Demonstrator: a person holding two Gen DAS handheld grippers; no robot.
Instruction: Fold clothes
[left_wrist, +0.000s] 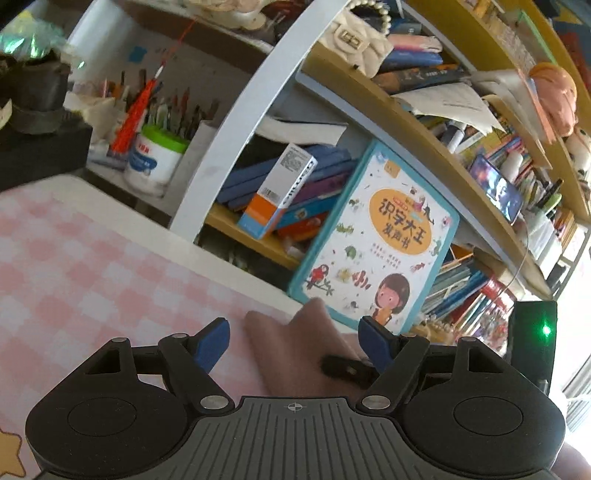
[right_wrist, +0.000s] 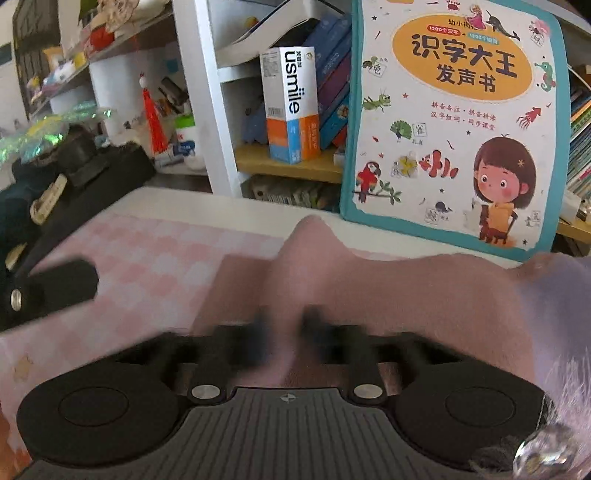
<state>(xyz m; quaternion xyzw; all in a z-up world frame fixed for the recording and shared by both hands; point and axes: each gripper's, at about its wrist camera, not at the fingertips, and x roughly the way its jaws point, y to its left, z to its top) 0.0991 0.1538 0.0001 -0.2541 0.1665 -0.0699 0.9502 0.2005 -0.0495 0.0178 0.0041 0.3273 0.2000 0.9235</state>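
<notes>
Right tongs (right_wrist: 282, 332) pinched narrow on pink garment (right_wrist: 369, 291), bunched ahead on checked tabletop (right_wrist: 140, 258). Left tongs (left_wrist: 295, 339) wide, cloth edge between, ungripped. Advice: grab edge before lifting, keep fold taut.

A white-framed bookshelf (right_wrist: 207, 110) with wooden boards (right_wrist: 288, 164) is crammed with books along the back. A large children's book (right_wrist: 454, 122) is propped against it, beside a usmile box (right_wrist: 290, 105). The table is covered by a pink checked cloth (left_wrist: 74, 258). Daylight is admitted at the right.
</notes>
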